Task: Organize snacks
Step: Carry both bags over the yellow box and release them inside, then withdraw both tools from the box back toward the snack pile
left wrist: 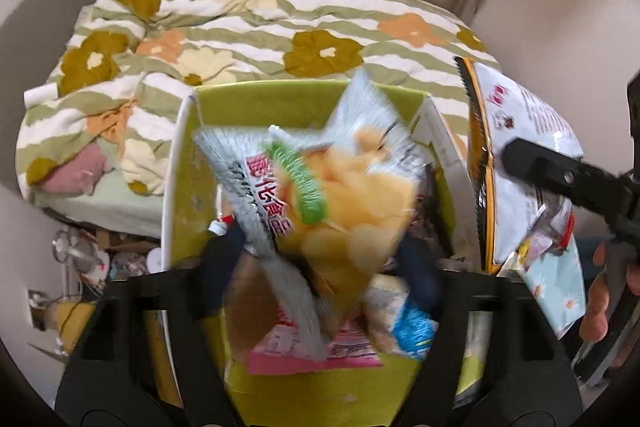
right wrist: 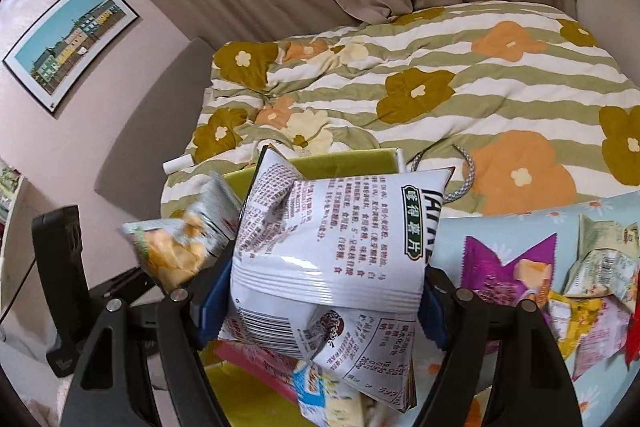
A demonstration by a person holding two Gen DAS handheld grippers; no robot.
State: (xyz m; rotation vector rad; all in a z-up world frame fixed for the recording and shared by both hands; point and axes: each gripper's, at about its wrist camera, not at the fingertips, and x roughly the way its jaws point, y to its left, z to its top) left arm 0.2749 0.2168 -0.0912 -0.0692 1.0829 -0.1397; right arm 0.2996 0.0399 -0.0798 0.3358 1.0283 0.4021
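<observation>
White chip bag (right wrist: 332, 247), printed "薯片": pinched by right gripper (right wrist: 320, 303) fingers above green box (left wrist: 280, 99). Silver bag (left wrist: 320, 195), "膨化食品": between spread left gripper (left wrist: 320, 267) fingers.

I see glossy, crinkled plastic film on the white chip bag (right wrist: 336, 247) and the silver chip bag (left wrist: 320, 195), smooth yellow-green cardboard on the box (left wrist: 256, 107), soft matt cloth on the quilt (left wrist: 240, 27), and matt black plastic on my right tool (right wrist: 320, 311).
</observation>
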